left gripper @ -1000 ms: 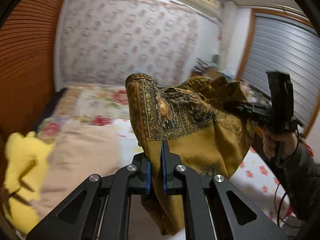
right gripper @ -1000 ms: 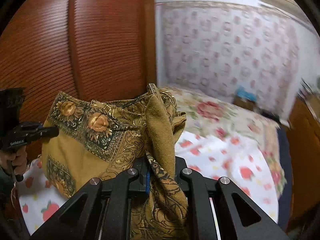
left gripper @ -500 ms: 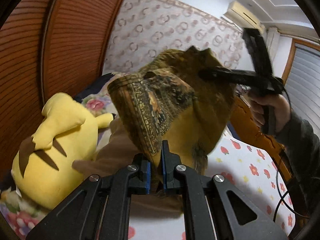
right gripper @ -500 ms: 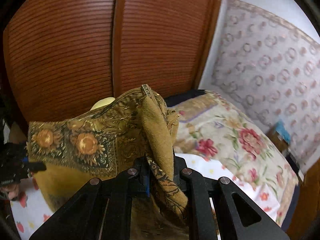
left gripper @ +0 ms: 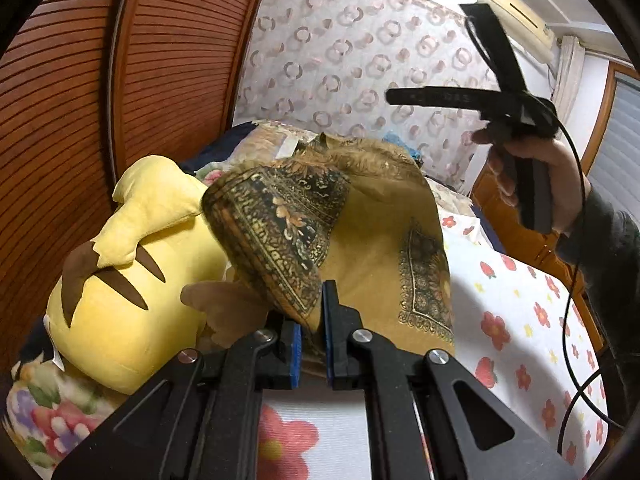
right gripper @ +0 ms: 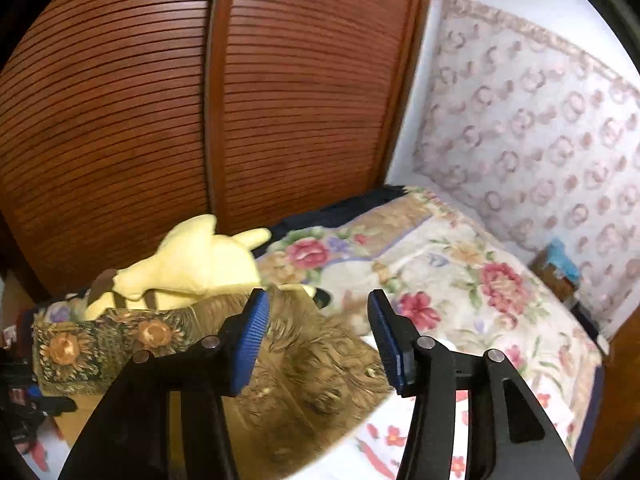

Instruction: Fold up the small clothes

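Note:
A mustard-gold patterned cloth [left gripper: 372,240] with dark floral borders lies slumped on the bed against a plush toy. My left gripper [left gripper: 312,332] is shut on a bordered corner of the cloth, low in the left wrist view. My right gripper [right gripper: 318,340] is open and empty, with the cloth [right gripper: 304,384] lying below and beyond its fingers. The right gripper also shows in the left wrist view [left gripper: 404,98], raised above the cloth in a hand.
A yellow plush toy [left gripper: 132,264] lies at the left by the brown slatted wardrobe doors [right gripper: 200,100]. A floral quilt [right gripper: 440,264] covers the bed's far end. The white flowered sheet [left gripper: 516,320] spreads to the right. A wooden bed frame [left gripper: 516,236] runs behind.
My right gripper has opened and let go of the cloth, then risen above it. The cloth has dropped onto the bed. My left gripper keeps its hold on the corner.

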{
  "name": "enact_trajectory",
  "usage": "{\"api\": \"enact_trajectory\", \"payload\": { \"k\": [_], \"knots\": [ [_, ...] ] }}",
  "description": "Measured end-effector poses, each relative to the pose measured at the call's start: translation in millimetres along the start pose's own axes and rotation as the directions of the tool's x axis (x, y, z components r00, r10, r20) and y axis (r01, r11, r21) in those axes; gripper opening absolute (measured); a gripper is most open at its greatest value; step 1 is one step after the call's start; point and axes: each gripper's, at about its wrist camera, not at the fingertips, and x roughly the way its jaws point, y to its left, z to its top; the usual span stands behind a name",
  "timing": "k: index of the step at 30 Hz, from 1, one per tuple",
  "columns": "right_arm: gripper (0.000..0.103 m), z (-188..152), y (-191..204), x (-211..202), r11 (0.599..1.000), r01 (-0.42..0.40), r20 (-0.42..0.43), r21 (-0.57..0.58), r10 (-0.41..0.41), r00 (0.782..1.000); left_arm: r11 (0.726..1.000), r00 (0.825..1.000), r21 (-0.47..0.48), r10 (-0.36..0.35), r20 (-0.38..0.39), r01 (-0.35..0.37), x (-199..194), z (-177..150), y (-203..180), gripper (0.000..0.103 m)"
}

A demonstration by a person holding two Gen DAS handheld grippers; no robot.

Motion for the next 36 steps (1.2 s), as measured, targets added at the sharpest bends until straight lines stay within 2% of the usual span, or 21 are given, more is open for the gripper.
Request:
{"api": "enact_trajectory", "payload": {
  "k": [2, 5, 8, 11, 15, 18, 21, 25, 28, 31, 34, 36],
  "knots": [
    [0.055, -11, 4, -7, 0.999, 0.003, 0.020, 0.038, -0.004, 1.000, 1.000, 1.000, -0.001, 0.004, -0.003, -0.004, 1, 0, 1, 0.009],
    [0.055, -33, 14, 5, 0.991, -0.092, -0.019, 0.094, 0.094, 0.995, 1.000, 1.000, 0.001, 0.015, -0.007, -0.015, 2, -1, 1, 0.009],
    [0.055, -59, 20, 29, 0.978, -0.148, -0.069, 0.145, 0.159, 0.985, 1.000, 1.000, 0.009, 0.024, -0.009, -0.024, 2, -1, 1, 0.009],
    [0.055, -83, 31, 60, 0.985, -0.105, -0.113, 0.139, 0.121, 0.986, 0.999, 0.999, 0.029, 0.032, -0.009, -0.032, 3, -1, -1, 0.009],
    [0.055, -89, 31, 62, 0.974, -0.100, -0.076, 0.205, 0.118, 0.990, 0.998, 0.999, 0.049, 0.037, -0.008, -0.037, 1, -1, -4, 0.009],
    [0.055, -88, 31, 35, 0.971, -0.073, -0.060, 0.226, 0.089, 0.994, 0.996, 0.999, 0.069, 0.051, -0.003, -0.051, -8, 0, -8, 0.009],
    [0.055, -100, 39, -11, 0.970, -0.060, -0.036, 0.235, 0.070, 0.997, 0.991, 0.997, 0.107, 0.077, 0.010, -0.078, -21, -2, -16, 0.009],
    [0.055, -127, 49, -64, 0.961, -0.044, 0.008, 0.272, 0.043, 0.999, 0.984, 0.994, 0.145, 0.101, 0.036, -0.105, -35, -7, -27, 0.012],
    [0.055, -152, 53, -101, 0.947, -0.033, 0.032, 0.318, 0.024, 0.999, 0.982, 0.996, 0.166, 0.081, 0.046, -0.088, -46, -10, -38, 0.014],
    [0.055, -172, 65, -136, 0.948, 0.021, 0.035, 0.316, -0.034, 0.999, 0.979, 0.997, 0.194, 0.053, 0.058, -0.064, -57, -14, -53, 0.025],
    [0.055, -188, 77, -170, 0.944, 0.065, 0.032, 0.324, -0.080, 0.996, 0.976, 0.998, 0.214, 0.015, 0.063, -0.028, -65, -18, -68, 0.045],
    [0.055, -200, 86, -203, 0.937, 0.093, 0.039, 0.337, -0.113, 0.993, 0.973, 0.998, 0.233, -0.010, 0.061, -0.004, -69, -21, -81, 0.050]
  ]
}}
